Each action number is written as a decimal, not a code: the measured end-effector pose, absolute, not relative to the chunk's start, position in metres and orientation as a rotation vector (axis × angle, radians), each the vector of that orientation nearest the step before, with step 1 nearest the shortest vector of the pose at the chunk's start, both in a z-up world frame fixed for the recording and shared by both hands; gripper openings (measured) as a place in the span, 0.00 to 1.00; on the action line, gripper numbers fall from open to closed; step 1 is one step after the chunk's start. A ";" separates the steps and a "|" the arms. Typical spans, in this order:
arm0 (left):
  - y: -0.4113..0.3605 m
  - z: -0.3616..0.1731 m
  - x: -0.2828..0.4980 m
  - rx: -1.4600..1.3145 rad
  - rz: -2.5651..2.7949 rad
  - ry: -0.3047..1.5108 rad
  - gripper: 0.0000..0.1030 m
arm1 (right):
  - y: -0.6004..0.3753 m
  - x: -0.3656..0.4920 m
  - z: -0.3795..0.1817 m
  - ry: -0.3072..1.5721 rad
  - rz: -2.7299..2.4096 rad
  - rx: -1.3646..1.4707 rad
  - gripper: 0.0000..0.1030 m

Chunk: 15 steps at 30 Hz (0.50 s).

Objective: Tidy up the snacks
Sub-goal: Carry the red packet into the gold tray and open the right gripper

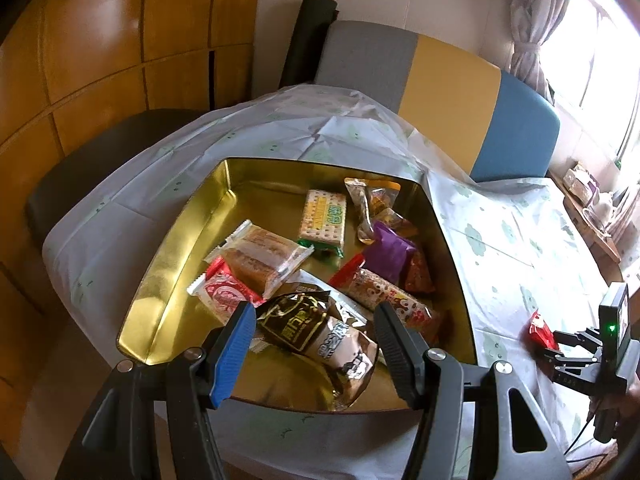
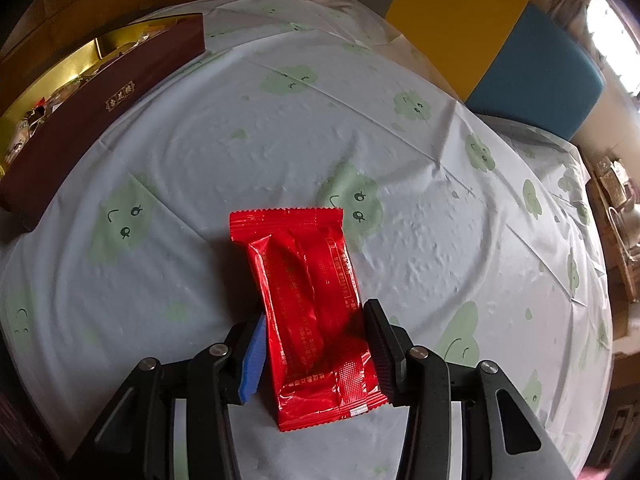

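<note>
Right tongs [image 2: 314,346] grip red packet [image 2: 308,300] on cloud-print tablecloth [image 2: 420,160].

The table [image 1: 520,232] is covered with a pale cloth printed with green clouds. A bench back [image 1: 440,92] in grey, yellow and blue panels stands at the far side. Wood-panelled doors [image 1: 100,40] fill the left. A bright window [image 1: 600,40] with a tied curtain [image 1: 532,32] lights the far right.

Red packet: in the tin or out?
Out. The red packet lies on the tablecloth, between the right claw's fingers; the tin sits apart.
</note>
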<state>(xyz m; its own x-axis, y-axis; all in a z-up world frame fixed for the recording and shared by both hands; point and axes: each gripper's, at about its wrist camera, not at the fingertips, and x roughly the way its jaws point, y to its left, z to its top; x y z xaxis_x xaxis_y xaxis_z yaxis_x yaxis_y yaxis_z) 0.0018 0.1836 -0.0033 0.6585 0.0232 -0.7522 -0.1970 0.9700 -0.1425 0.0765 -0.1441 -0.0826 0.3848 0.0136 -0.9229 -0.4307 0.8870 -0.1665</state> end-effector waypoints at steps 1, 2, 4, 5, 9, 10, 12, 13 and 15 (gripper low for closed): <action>0.185 -0.003 0.001 -0.222 0.126 0.844 0.60 | -0.144 0.077 -0.083 1.154 0.291 -0.413 0.45; 0.187 -0.003 0.001 -0.225 0.127 0.844 0.60 | -0.144 0.078 -0.082 1.162 0.287 -0.407 0.44; 0.191 -0.004 -0.001 -0.234 0.127 0.842 0.60 | -0.143 0.081 -0.082 1.179 0.271 -0.395 0.44; 0.192 -0.004 -0.001 -0.232 0.125 0.843 0.60 | -0.142 0.082 -0.082 1.183 0.260 -0.396 0.43; 0.197 -0.006 -0.005 -0.220 0.128 0.844 0.60 | -0.141 0.083 -0.081 1.195 0.218 -0.378 0.42; 0.198 -0.007 -0.006 -0.221 0.127 0.847 0.60 | -0.142 0.083 -0.081 1.198 0.207 -0.362 0.42; 0.202 -0.008 -0.008 -0.223 0.131 0.850 0.60 | -0.143 0.083 -0.080 1.205 0.199 -0.331 0.42; 0.203 -0.009 -0.009 -0.222 0.133 0.851 0.60 | -0.143 0.083 -0.080 1.209 0.201 -0.315 0.42; 0.206 -0.010 -0.010 -0.221 0.143 0.852 0.60 | -0.142 0.083 -0.073 1.203 0.215 -0.269 0.42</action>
